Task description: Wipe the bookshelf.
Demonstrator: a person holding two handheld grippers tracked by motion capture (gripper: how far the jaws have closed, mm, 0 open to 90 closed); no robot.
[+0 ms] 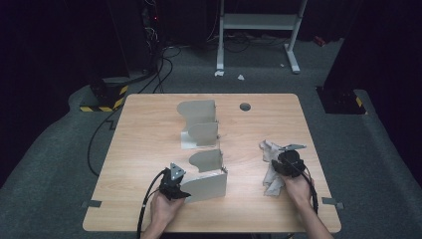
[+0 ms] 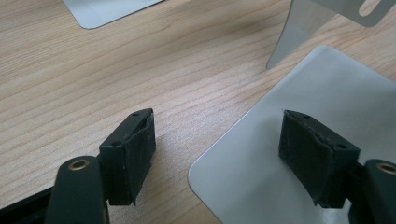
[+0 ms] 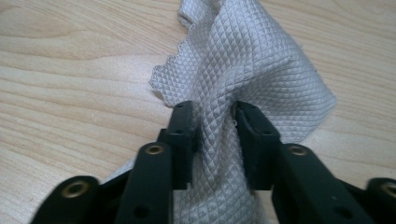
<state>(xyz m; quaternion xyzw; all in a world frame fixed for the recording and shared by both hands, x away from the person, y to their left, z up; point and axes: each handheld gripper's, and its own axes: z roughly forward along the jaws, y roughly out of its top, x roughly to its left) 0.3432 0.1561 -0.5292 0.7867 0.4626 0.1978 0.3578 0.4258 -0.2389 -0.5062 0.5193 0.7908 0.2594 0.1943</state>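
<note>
At the wooden table, we saw the right gripper with a bunched fold of the quilted grey cloth standing between its two black jaws, the jaws partly parted with the cloth against their pads, while the rest of the cloth spilled ahead of the jaws onto the wood. The left gripper had its jaws spread wide over the corner of a flat grey metal bracket: one jaw over the plate, the other over bare wood beside its rounded edge. A second metal bracket stood well beyond both.
</note>
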